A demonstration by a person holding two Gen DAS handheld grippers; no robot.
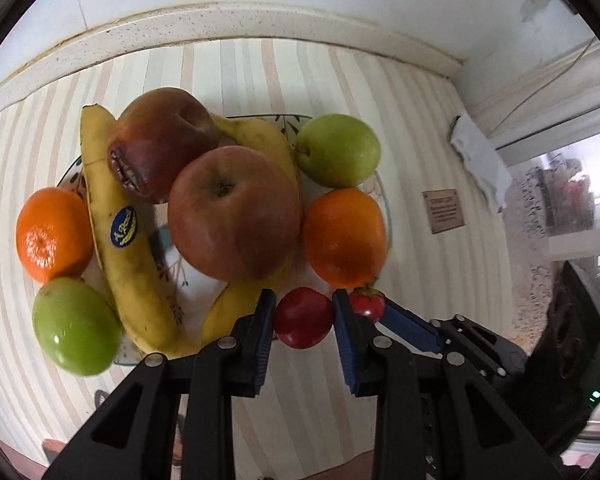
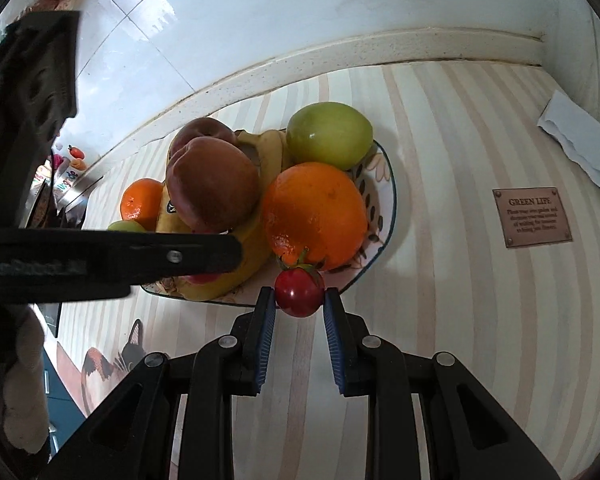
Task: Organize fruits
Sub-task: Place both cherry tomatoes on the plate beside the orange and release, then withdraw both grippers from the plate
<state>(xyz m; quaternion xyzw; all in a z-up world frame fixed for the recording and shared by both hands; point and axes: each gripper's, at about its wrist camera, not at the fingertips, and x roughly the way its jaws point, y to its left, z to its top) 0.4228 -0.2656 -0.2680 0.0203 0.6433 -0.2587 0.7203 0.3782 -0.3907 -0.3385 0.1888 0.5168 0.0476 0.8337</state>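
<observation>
Fruit is piled on a patterned plate (image 1: 384, 196) that sits on a striped tablecloth (image 1: 440, 128): two red apples, a big one (image 1: 234, 214) leaning on a bruised one (image 1: 156, 148), with bananas (image 1: 120, 240) under them, a green apple (image 1: 338, 150) and an orange (image 1: 344, 236) on the right side, a mandarin (image 1: 54, 234) and a second green apple (image 1: 76, 326) on the left.

The left gripper (image 1: 304, 320) has its blue pads closed narrowly on a small red plum (image 1: 304, 322), held at the near edge of the plate. The right gripper (image 2: 300, 300) grips a small red fruit with a green stem (image 2: 300, 290) just in front of the orange — in the left view it shows as a strawberry-like fruit (image 1: 367, 304) right beside the plum. The two grippers sit close together, side by side.

A brown plaque (image 2: 532, 216) reading "GREEN LIFE" lies on the cloth to the right, well apart from the plate, and a white cloth (image 2: 580, 144) lies beyond it.
</observation>
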